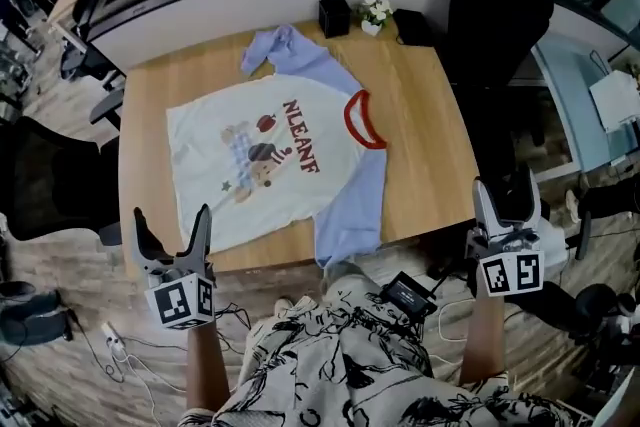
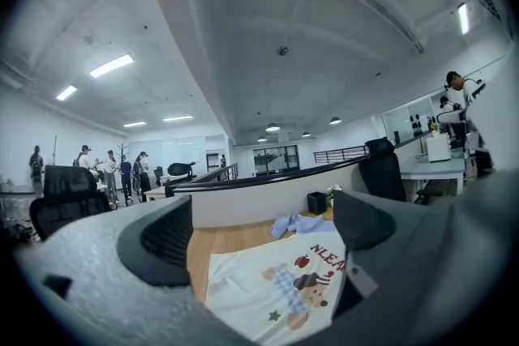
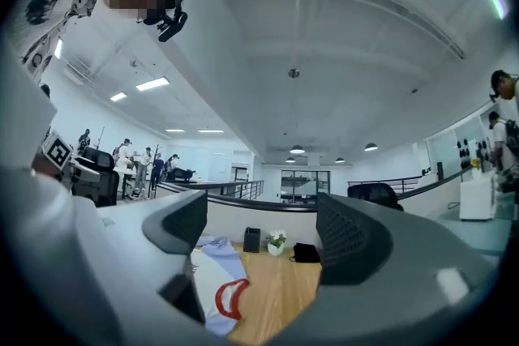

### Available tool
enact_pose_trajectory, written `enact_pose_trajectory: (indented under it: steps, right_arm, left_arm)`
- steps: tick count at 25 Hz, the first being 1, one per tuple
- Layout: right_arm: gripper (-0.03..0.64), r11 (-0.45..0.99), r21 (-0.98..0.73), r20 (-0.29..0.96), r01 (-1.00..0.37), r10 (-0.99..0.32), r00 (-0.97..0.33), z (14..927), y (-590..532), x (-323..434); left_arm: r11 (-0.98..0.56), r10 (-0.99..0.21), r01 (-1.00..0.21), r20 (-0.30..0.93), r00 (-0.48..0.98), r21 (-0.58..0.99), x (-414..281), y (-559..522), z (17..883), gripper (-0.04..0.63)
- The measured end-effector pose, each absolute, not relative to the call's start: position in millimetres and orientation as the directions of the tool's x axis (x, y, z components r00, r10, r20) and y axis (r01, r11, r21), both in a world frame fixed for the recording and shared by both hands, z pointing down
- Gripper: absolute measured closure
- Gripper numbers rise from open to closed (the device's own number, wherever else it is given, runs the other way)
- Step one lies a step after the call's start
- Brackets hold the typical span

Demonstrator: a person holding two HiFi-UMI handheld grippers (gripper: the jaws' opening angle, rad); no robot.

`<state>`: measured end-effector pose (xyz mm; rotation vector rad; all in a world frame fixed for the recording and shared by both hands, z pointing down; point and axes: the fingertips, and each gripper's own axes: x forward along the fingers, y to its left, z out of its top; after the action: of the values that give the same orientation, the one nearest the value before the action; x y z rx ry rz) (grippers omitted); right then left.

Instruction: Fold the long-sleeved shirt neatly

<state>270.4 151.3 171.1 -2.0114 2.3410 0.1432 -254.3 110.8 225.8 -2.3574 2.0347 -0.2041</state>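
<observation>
No fold is made yet, so all the folding is left to do. The shirt [image 1: 270, 160] lies flat, picture up, in the middle of the counter [image 1: 430, 145]. It is cream with blue sleeves and a red neck, and the far sleeve is bunched. The left gripper [image 1: 172, 225] and right gripper [image 1: 503, 200] hang by the near edge, fingers open, holding nothing.

A wooden table [image 1: 425, 125] stands against a curved white partition [image 1: 250, 0] topped by a black rail. Black office chairs [image 1: 497, 25] flank it. Fluorescent strips [image 2: 112, 66] light the white ceiling [image 2: 268, 53].
</observation>
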Motion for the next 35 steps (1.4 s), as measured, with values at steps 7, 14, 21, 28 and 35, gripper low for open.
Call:
enact_pose_trajectory:
  steps: [7,14,21,28,35]
  right_arm:
    - [0.201,0.313,0.040,-0.055,-0.949,-0.947,-0.315,182.6,46.9,289.7]
    - [0.202,0.508,0.065,-0.041,-0.859,-0.858,-0.511,188.5,-39.0,234.9]
    - [0.201,0.648,0.155,0.033,-0.746,-0.758,-0.651,207.4,-140.4,126.7]
    - [0.190,0.689,0.121,0.192,-0.714,-0.722,-0.664,296.6,-237.4,8.6]
    - [0.196,0.731,0.129,0.376,-0.670,-0.661,-0.650,417.9,-294.5,-110.1]
  left_arm:
    - [-0.046,-0.996,-0.991,0.082,0.035,-0.128,-221.1,74.7,214.1,0.064]
    - [-0.062,-0.991,-0.987,0.130,0.042,-0.150,-218.5,44.4,232.3,0.064]
    - [-0.275,-0.959,-0.929,0.143,0.246,-0.246,-235.8,-77.4,232.1,0.064]
    - [-0.404,-0.905,-0.886,0.241,0.351,-0.227,-258.7,-227.1,298.6,0.064]
    - [-0.513,-0.801,-0.854,0.409,0.438,-0.089,-267.3,-341.5,420.3,0.070]
